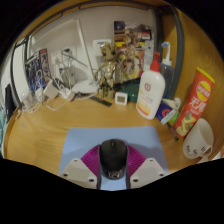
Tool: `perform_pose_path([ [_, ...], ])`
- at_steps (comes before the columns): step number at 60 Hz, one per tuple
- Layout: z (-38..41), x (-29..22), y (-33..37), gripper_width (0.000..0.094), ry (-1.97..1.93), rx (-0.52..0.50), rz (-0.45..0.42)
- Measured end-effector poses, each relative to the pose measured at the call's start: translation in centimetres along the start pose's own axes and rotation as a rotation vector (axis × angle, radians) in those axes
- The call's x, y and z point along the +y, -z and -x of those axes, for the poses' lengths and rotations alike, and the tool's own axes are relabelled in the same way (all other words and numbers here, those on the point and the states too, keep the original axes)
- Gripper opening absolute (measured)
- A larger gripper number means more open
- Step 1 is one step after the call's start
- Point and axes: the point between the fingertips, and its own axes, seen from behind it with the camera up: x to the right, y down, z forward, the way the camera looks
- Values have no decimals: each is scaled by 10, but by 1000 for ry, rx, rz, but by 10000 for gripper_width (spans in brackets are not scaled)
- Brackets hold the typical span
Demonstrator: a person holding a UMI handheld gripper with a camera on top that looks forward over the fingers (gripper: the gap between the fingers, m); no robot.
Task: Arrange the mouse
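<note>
A black mouse (113, 155) sits between my two fingers, over a light blue mouse mat (80, 140) on the wooden desk (50, 125). My gripper (113, 166) is closed on the mouse: the magenta pads (89, 160) press against both of its sides. The mouse's rear end lies low between the fingers. I cannot tell whether its underside rests on the mat or is just above it.
Beyond the mat stand a white bottle with a red cap (150, 90), a colourful snack tube (193, 105), a white cup (198, 138), a small green-and-white box (121, 98) and wooden figures (108, 68). Papers and a wire stand (60, 75) are at the back left.
</note>
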Motion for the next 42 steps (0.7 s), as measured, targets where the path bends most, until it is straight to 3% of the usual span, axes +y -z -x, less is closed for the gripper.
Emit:
perform_pose_path([
  [16,-2,-1,-1,476,-19,22,-34],
  [25,-6,5,11,867,5,64,13],
  [34,8,-7,54,864,11,51,29],
  [42,25,-40,115,870,43,64,-14],
])
